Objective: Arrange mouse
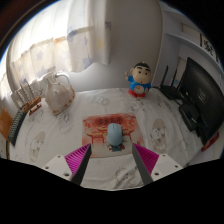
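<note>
Gripper view shows the jaws [112,152] released, the mouse [115,136] resting between them on a mouse mat [108,125] near the bench [60,125] front edge; off-centre closing could skid it aside.

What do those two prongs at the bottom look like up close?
The tongs are two dark, narrow fingers that taper toward their tips. Each has a bright magenta pad on its inner face and pale housing at its base. No cables, markings or sleeves show.
</note>
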Available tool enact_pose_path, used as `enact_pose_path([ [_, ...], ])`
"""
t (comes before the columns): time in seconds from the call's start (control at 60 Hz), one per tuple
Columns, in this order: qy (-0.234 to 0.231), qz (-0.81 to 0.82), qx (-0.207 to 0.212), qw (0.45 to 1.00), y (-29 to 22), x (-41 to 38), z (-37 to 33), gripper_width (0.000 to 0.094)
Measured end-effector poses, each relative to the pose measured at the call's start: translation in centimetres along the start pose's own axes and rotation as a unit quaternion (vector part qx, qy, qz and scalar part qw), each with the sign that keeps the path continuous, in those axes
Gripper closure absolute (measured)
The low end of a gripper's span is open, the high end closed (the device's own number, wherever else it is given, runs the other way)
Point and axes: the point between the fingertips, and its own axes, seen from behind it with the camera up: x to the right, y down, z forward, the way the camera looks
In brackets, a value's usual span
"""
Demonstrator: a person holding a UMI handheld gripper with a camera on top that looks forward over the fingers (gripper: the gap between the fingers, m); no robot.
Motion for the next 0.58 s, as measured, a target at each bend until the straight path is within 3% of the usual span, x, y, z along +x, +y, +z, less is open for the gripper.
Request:
enact_pose_path([
  [0.217,-0.002,0.004,0.015,1.000,2.9,-2.4,-10.6,0.0091],
  [0.583,0.025,-0.030,0.033,0.999,4.5,-1.6,-13.0,0.0082],
])
